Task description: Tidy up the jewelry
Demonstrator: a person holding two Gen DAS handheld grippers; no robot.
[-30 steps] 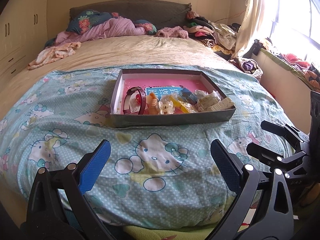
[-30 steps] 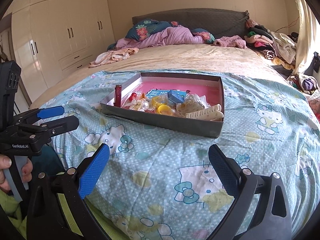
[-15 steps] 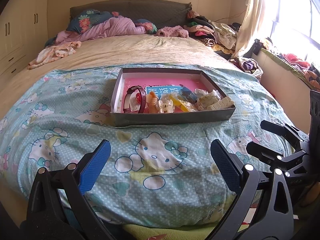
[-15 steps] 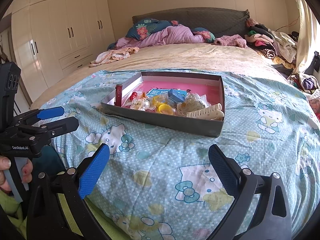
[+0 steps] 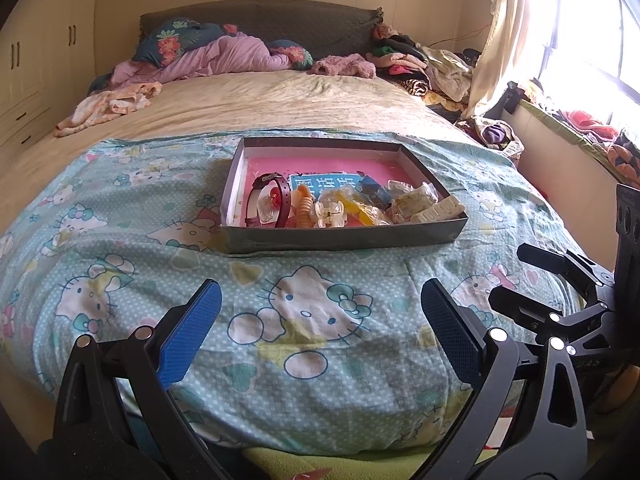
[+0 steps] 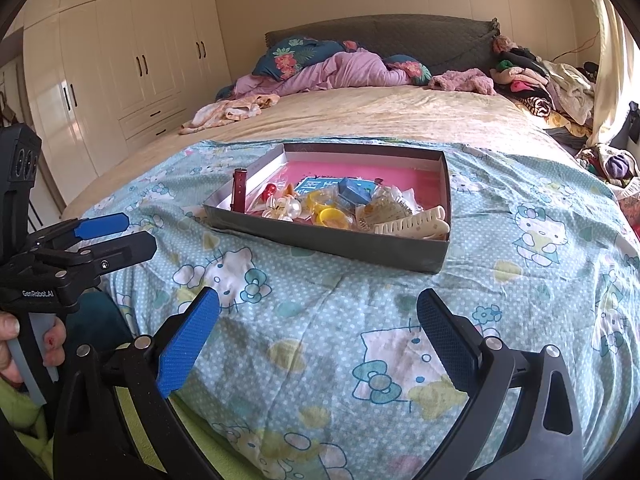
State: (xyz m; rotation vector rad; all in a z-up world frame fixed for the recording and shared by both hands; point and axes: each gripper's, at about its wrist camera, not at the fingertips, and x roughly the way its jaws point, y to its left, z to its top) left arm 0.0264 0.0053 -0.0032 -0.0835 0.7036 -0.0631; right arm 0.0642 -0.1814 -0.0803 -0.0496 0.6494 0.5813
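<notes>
A shallow grey box (image 5: 344,238) with a pink floor sits on the bed's blue cartoon-cat blanket; the right wrist view shows the same box (image 6: 332,242). Inside lie a dark red watch (image 5: 267,200), an orange spiral piece (image 5: 303,212), a clear hair claw (image 5: 330,214), a yellow ring (image 6: 332,216), a blue packet (image 6: 354,192) and a cream hair clip (image 6: 416,224). My left gripper (image 5: 318,332) hovers open near the bed's foot, short of the box. My right gripper (image 6: 318,336) is open too, equally far back, empty.
The blanket (image 5: 160,272) covers the near half of the bed. Pillows and a purple quilt (image 5: 216,60) lie at the headboard, clothes (image 5: 424,64) pile at the far right. White wardrobes (image 6: 120,80) stand left, a window (image 5: 580,40) right. A hand (image 6: 24,344) holds the left gripper's handle.
Both grippers have drifted slightly, so the box sits a touch lower and nearer in each view. Both stay open and empty.
</notes>
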